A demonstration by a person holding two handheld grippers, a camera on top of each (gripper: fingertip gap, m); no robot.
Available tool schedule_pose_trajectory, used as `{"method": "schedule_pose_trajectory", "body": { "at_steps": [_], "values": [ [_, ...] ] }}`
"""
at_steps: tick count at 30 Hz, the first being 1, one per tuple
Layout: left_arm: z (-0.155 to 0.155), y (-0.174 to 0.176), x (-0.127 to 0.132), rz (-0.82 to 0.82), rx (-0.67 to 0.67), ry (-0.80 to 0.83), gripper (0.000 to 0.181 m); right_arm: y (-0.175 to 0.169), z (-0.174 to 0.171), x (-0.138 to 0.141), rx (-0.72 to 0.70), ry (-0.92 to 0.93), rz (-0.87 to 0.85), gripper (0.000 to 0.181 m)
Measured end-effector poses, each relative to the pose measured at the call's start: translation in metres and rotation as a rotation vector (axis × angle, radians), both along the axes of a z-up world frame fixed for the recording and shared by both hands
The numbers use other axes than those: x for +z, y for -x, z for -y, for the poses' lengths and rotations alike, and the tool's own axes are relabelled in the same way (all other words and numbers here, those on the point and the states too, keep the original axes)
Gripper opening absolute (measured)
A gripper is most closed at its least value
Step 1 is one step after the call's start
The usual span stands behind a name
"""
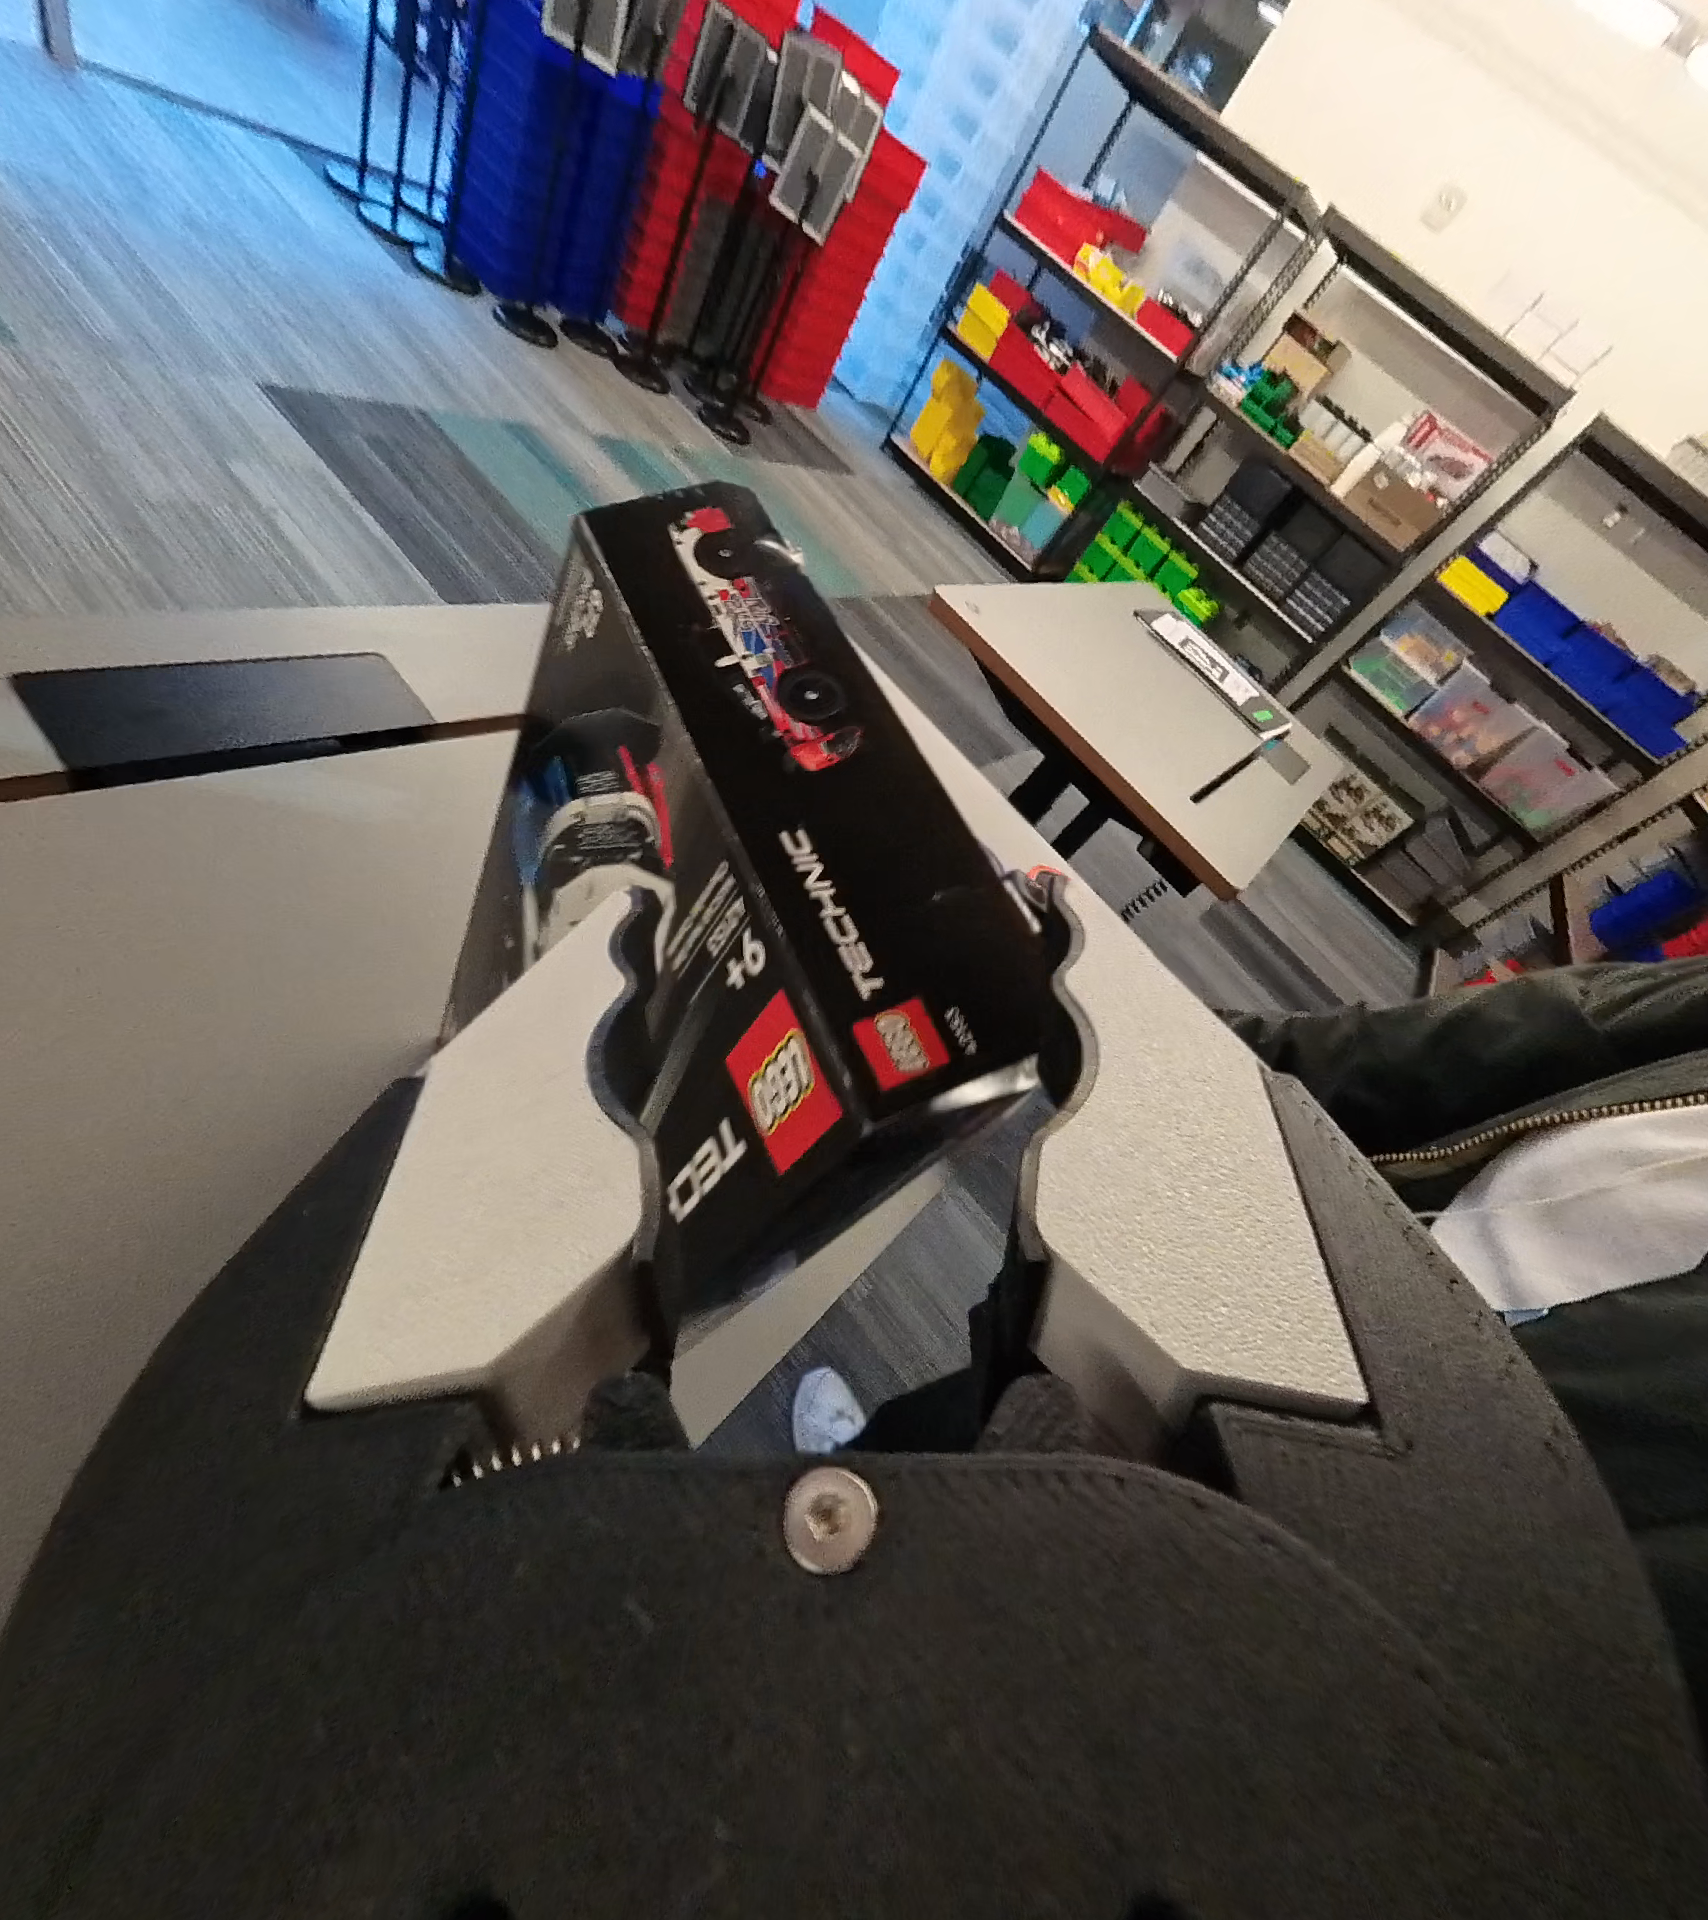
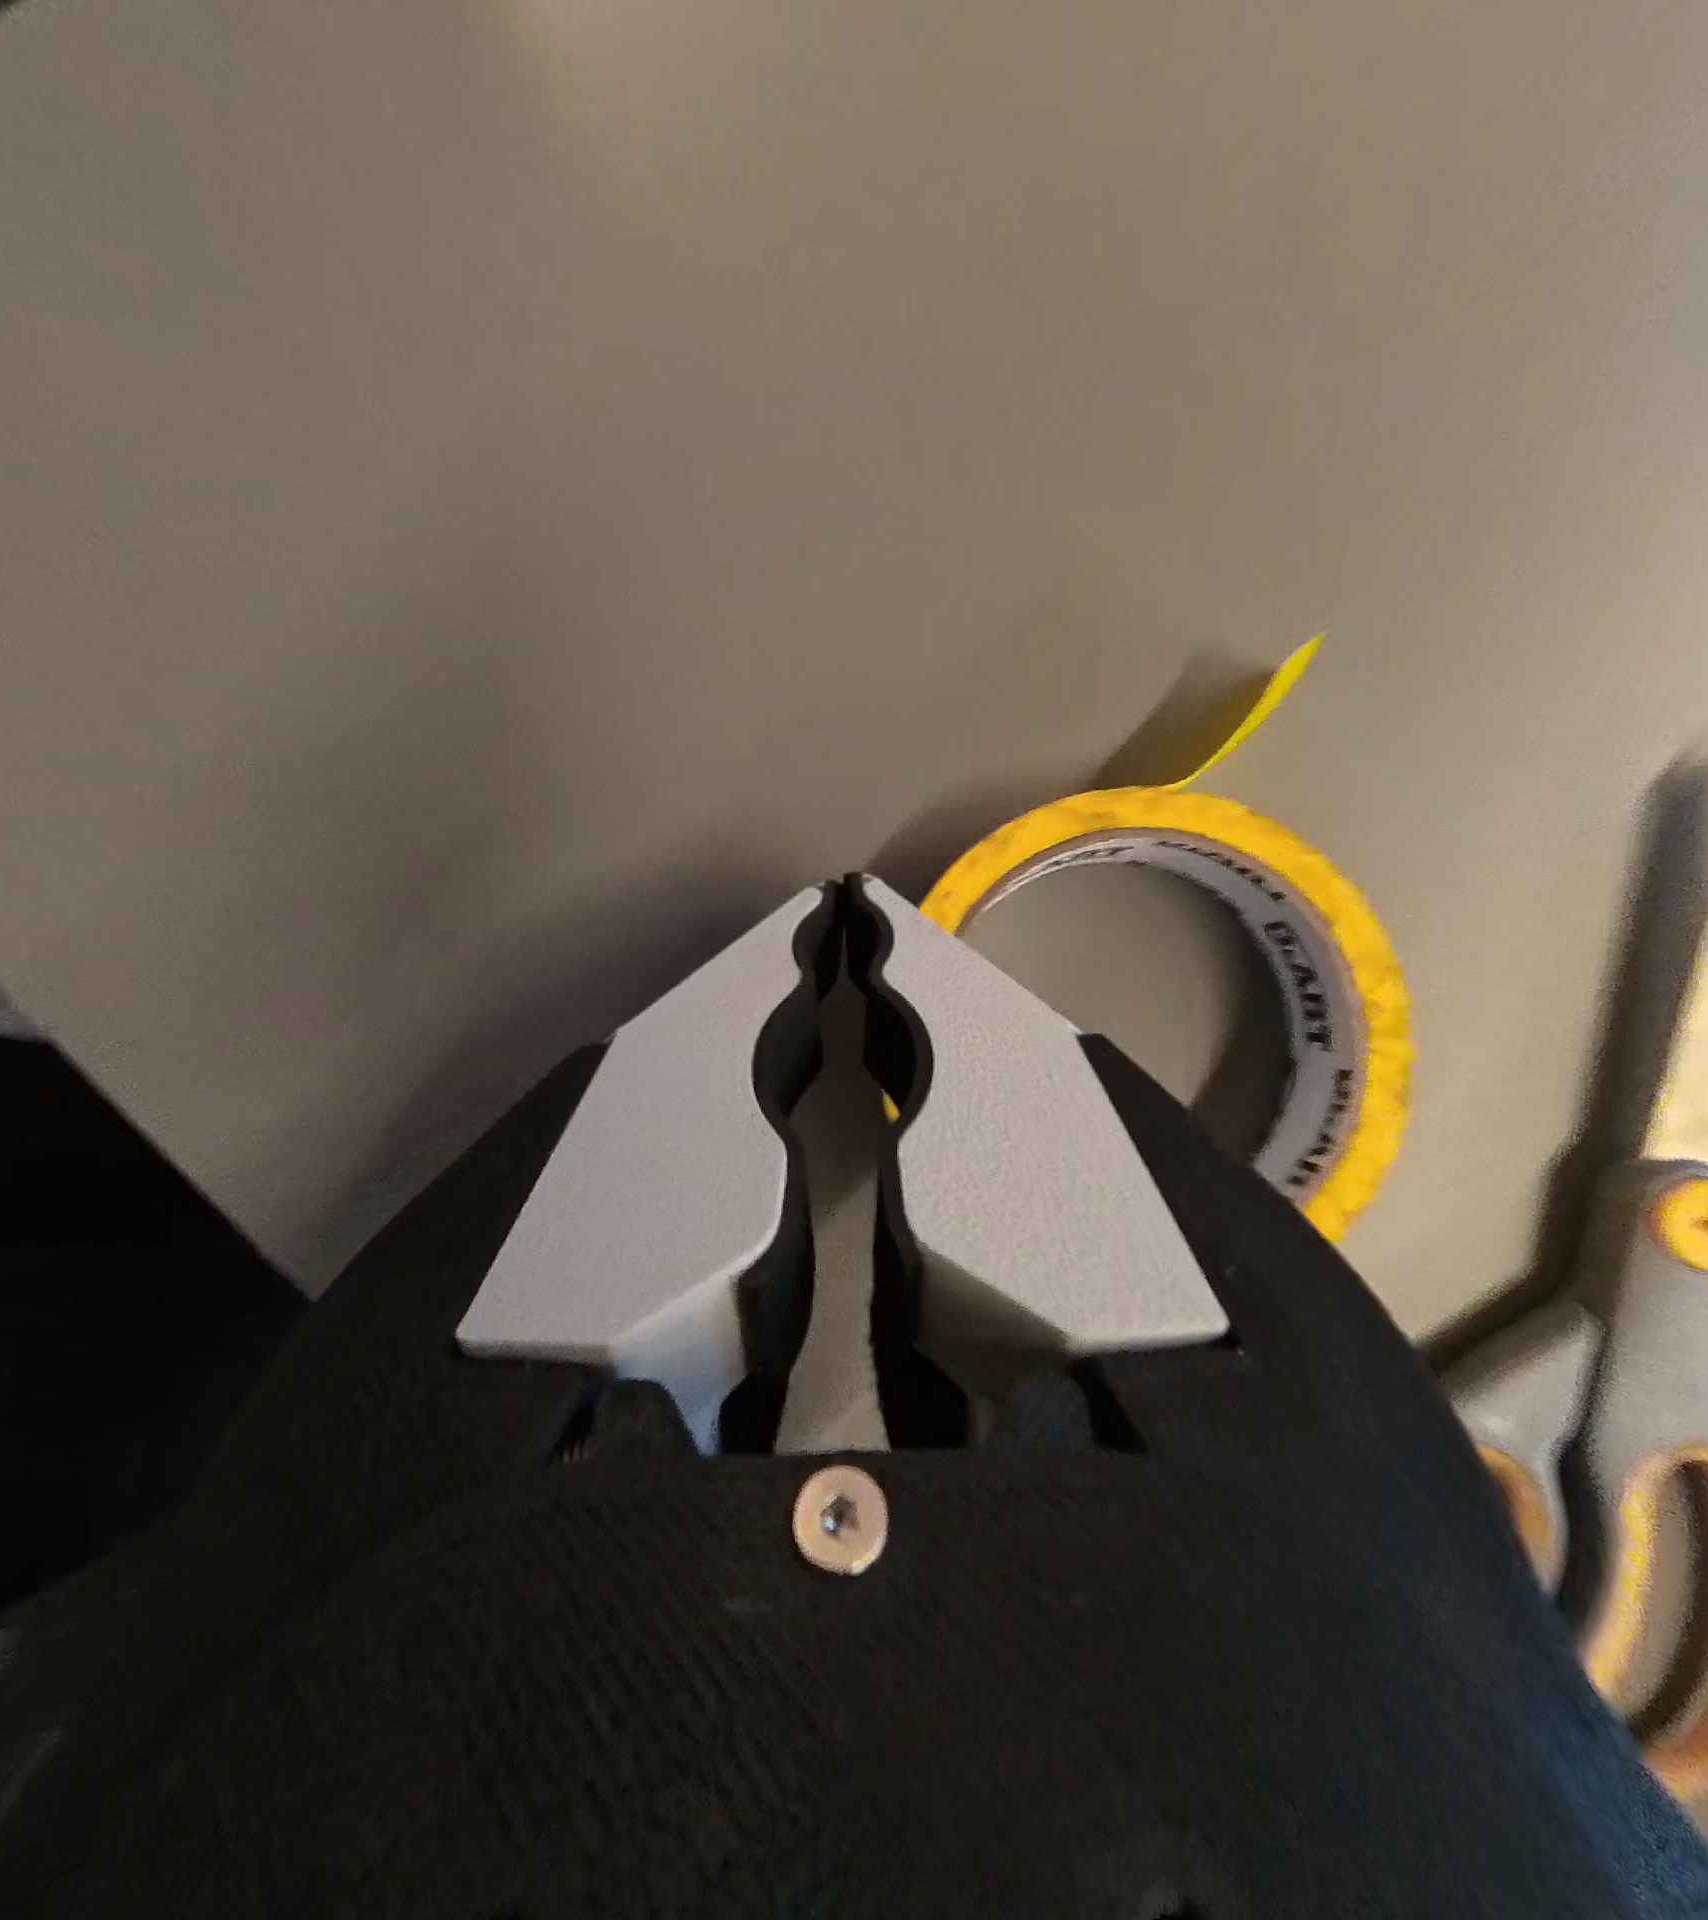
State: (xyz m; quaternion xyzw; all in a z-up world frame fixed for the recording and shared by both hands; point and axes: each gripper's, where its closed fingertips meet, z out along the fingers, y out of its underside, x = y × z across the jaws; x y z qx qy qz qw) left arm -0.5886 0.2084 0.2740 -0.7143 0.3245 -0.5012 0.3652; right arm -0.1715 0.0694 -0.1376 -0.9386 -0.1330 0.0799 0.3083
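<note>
My left gripper is shut on a black toy box with red logos and a car picture. The box is tilted and held above the grey table, its near end between my grey fingers. My right gripper is shut and empty, its tips together just above the grey table. A roll of yellow tape lies flat right beside and behind its right finger, with a loose end sticking up. Scissors with yellow-grey handles lie to the right of the tape.
A black panel sits in the table's seam. A second small table stands beyond. Shelves with coloured bins line the wall, with stacked red and blue bins and black stands farther back. A person's dark jacket shows at right. Some 60 cm of space lies between my two pairs of fingers.
</note>
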Motion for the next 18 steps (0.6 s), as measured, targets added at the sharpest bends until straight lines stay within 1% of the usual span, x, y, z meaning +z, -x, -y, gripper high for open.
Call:
{"method": "schedule_pose_trajectory", "body": {
  "at_steps": [2,3,4,7,8,10,11,12,13,14,16,18],
  "values": [
    [0.002,0.022,-0.002,0.007,0.038,-0.028,0.073,-0.013,-0.004,0.012,-0.058,-0.062,0.067,0.003],
    [0.002,0.034,-0.003,0.011,0.063,-0.041,0.073,-0.021,-0.005,0.015,-0.1,-0.078,0.096,0.022],
    [0.003,0.045,-0.005,0.015,0.087,-0.05,0.073,-0.028,-0.004,0.013,-0.135,-0.06,0.115,0.038],
    [0.009,0.075,-0.012,0.048,0.139,-0.052,0.073,-0.019,0.004,-0.004,-0.127,0.058,0.048,0.046],
    [0.011,0.085,-0.016,0.056,0.158,-0.043,0.073,-0.017,0.007,-0.011,-0.126,0.1,0.048,0.047],
    [0.014,0.103,-0.026,0.072,0.192,-0.022,0.072,-0.018,0.011,-0.025,-0.141,0.188,0.102,0.05],
    [0.016,0.111,-0.03,0.087,0.209,-0.008,0.072,-0.016,0.003,-0.022,-0.15,0.144,0.106,0.04],
    [0.017,0.119,-0.033,0.108,0.228,0.007,0.071,-0.012,0.0,-0.025,-0.16,0.156,0.092,0.038],
    [0.02,0.125,-0.035,0.129,0.241,0.02,0.071,-0.013,-0.005,-0.024,-0.193,0.154,0.093,0.029],
    [0.023,0.132,-0.038,0.139,0.251,0.03,0.07,-0.009,-0.006,-0.024,-0.207,0.171,0.066,0.015],
    [0.029,0.144,-0.044,0.135,0.279,0.031,0.069,-0.005,-0.008,-0.024,-0.246,0.199,0.038,0.012],
    [0.035,0.155,-0.047,0.134,0.312,0.015,0.068,0.007,-0.01,-0.015,-0.228,0.185,-0.02,0.009]
  ]
}}
